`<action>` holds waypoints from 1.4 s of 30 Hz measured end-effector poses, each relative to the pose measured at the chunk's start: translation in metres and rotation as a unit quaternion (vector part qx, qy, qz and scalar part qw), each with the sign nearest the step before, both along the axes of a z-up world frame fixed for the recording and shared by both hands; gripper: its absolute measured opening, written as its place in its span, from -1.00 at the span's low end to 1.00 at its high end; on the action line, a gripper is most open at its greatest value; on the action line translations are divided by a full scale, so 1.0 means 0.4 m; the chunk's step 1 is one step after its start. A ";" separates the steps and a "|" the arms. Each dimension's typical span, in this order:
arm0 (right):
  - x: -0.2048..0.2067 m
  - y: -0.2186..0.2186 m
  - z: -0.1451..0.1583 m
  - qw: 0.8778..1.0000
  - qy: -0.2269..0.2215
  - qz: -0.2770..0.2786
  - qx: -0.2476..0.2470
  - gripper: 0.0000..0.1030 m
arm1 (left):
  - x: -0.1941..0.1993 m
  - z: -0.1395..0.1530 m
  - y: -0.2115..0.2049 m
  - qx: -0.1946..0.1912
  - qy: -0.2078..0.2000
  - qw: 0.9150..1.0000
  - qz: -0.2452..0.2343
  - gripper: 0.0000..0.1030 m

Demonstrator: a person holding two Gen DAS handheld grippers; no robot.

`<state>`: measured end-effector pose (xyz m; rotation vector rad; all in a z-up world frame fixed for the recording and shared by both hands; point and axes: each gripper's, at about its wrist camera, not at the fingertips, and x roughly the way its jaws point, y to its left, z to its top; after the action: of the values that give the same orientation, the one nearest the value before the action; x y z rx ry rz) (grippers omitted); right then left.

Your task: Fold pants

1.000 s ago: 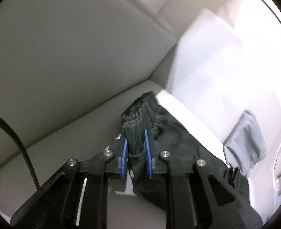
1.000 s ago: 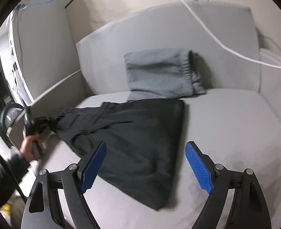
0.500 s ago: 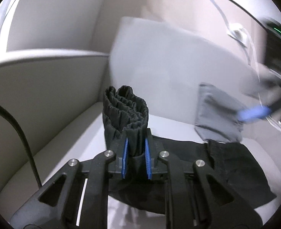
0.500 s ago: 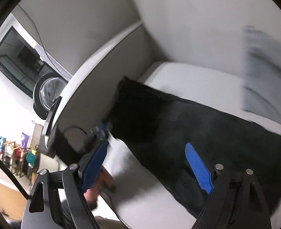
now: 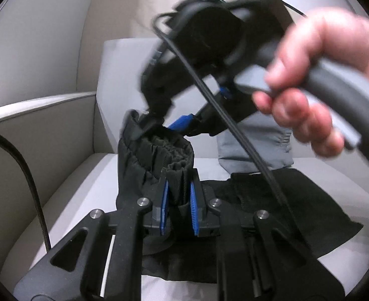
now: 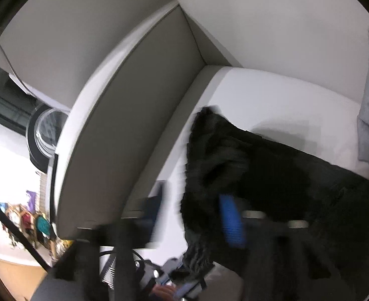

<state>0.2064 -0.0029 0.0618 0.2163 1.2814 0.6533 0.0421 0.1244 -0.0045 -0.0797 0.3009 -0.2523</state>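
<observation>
- Left hand-held gripper [image 5: 179,207] is clamped on the gathered elastic waistband of the black pants [image 5: 297,200], holding that bunch upright above the sofa seat [image 5: 84,188], near its left edge by the armrest [image 5: 46,130].
- Right hand-held gripper [image 5: 164,126], gripped by a hand [image 5: 317,85], reaches down over the far side of the same waistband; its jaws are closing, with the band's far rim between them. Whether the pads already press the cloth I cannot tell; the right wrist view is too blurred.
- To do this step well, I judge the right hand-held gripper should catch both layers of the band at a spot apart from the left's hold, not just the outer fold, so the waist can be stretched flat between the two.
- Once both hold, drawing them apart evenly along the band should keep the legs aligned.
- Rest of the pants trails from the waistband toward the seat's right side, lying flat on the cushion.
- Grey folded garment [image 5: 272,150] leans at the seat's back edge, just behind the pants.
</observation>
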 end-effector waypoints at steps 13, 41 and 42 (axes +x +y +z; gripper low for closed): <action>-0.088 -0.183 0.097 0.994 -0.079 -0.024 0.073 -0.69 | -0.043 0.118 -0.085 -0.037 0.019 0.995 -0.095 -0.78; -0.223 -0.846 0.058 0.973 -0.095 -0.138 0.157 -0.72 | 0.025 0.140 -0.546 -0.075 0.172 0.947 -0.262 -0.78; -0.226 -0.866 0.041 0.973 -0.092 -0.142 0.159 -0.72 | 0.030 0.127 -0.567 -0.068 0.177 0.946 -0.264 -0.78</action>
<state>0.1159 -0.3492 0.0783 0.5779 0.9400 0.6137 0.0542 -0.1026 0.0465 -0.1830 0.6634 -0.7962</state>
